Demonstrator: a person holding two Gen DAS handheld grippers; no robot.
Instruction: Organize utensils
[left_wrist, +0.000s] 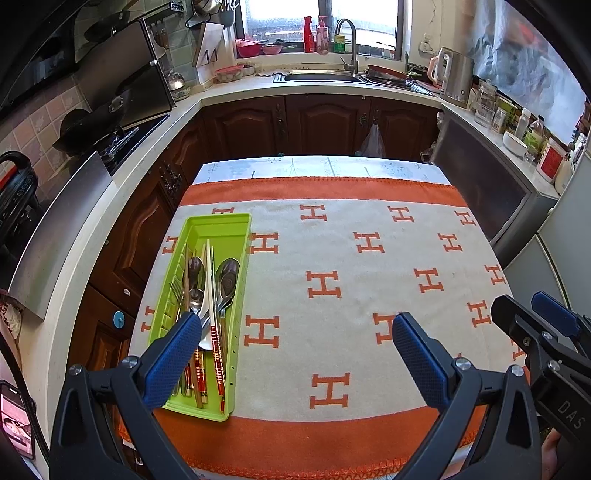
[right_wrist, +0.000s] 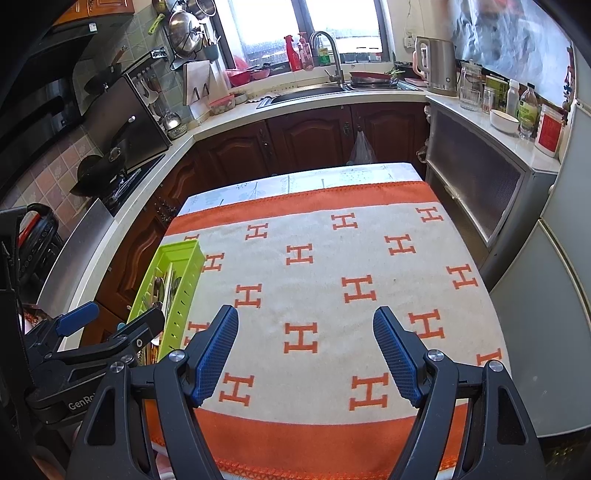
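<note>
A lime green utensil tray (left_wrist: 221, 225) lies along the left side of the table. Inside it lie spoons (left_wrist: 227, 277), a fork (left_wrist: 176, 291) and red-patterned chopsticks (left_wrist: 218, 354), all lengthwise. My left gripper (left_wrist: 295, 321) is open above the table's near edge, and its left finger overlaps the tray's near half in this view. Nothing sits between its fingers. In the right wrist view my right gripper (right_wrist: 306, 321) stands open over bare cloth to the right of the tray (right_wrist: 192, 254), holding nothing. The left gripper (right_wrist: 114, 317) shows at that view's left edge.
The table wears a cream cloth (left_wrist: 369, 280) with orange H marks and orange borders. Dark wooden cabinets (left_wrist: 321, 125) and a counter with a sink (left_wrist: 317, 76) lie beyond. A stove with a pan (left_wrist: 92, 122) is at left, a grey cabinet (left_wrist: 491, 192) at right.
</note>
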